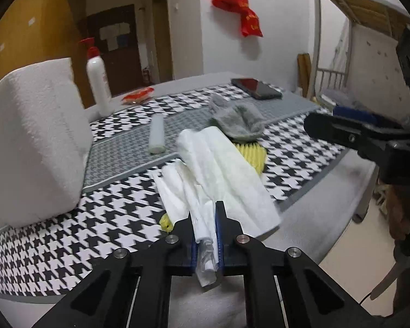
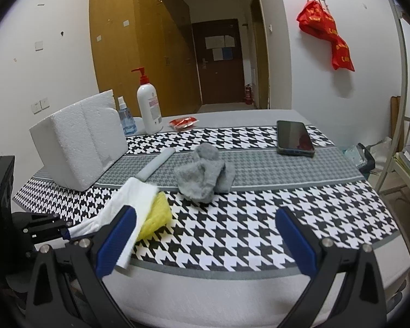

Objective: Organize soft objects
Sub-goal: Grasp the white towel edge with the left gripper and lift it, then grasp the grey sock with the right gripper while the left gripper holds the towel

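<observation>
Clenched on the near end of the white tissue (image 1: 205,235), the left gripper (image 1: 206,218) holds it at the table's (image 1: 68,235) near edge, while the sheet drapes over a yellow sponge (image 1: 252,155). The right gripper (image 2: 205,235) stands released and empty over the near edge. By my judgement the sorting is only beginning: the grey sock (image 2: 202,175) and white foam roll (image 2: 157,165) lie loose at mid-table.

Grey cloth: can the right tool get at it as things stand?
Probably yes. The right tool is open and empty, and only bare patterned mat lies between it and the grey cloth.
</observation>
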`<state>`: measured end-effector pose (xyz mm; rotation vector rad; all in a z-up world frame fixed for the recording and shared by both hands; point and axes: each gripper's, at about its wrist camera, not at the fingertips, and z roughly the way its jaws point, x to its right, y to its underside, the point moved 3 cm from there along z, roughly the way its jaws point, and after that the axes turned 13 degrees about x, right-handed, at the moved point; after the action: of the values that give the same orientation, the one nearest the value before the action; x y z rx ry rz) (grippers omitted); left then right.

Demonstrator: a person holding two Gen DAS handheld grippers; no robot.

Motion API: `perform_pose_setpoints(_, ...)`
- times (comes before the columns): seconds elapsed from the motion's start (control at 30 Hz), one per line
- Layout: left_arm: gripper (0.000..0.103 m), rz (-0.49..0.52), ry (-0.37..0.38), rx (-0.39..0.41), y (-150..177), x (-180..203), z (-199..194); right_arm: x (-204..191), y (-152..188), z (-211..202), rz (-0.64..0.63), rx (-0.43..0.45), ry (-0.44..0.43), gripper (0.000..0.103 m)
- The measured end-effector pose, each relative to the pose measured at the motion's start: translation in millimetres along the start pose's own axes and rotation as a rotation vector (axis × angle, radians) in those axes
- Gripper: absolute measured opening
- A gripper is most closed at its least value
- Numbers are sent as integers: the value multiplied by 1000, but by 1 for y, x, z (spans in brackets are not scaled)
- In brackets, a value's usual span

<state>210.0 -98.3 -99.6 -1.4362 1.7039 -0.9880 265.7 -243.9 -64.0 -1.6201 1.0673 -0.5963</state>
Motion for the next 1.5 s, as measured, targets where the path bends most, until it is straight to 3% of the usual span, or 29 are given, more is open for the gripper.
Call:
perform_pose_setpoints(0.17,7,-34,18,48,-4,-10,-15,-6,-6,9,-10,-12,-4,103)
perform_pose_setpoints(0.33,7,-42,-19,72,-4,-21,-22,-13,-11,22,-22,-30,-19,103)
perform_pose_setpoints(0.63,7,-89,-98,61,2,-47,-23,-23,-17,50,-44,-76,-55,103)
perform_pose_setpoints(0.87,7,-115,-133,55,8,-61,-28,-23,-22,82,-78,-144,-29,103)
perform_pose_setpoints(1.5,7,-137,-145,61,13,-82,-38,-16,-10,134,-83,-258,-3,102)
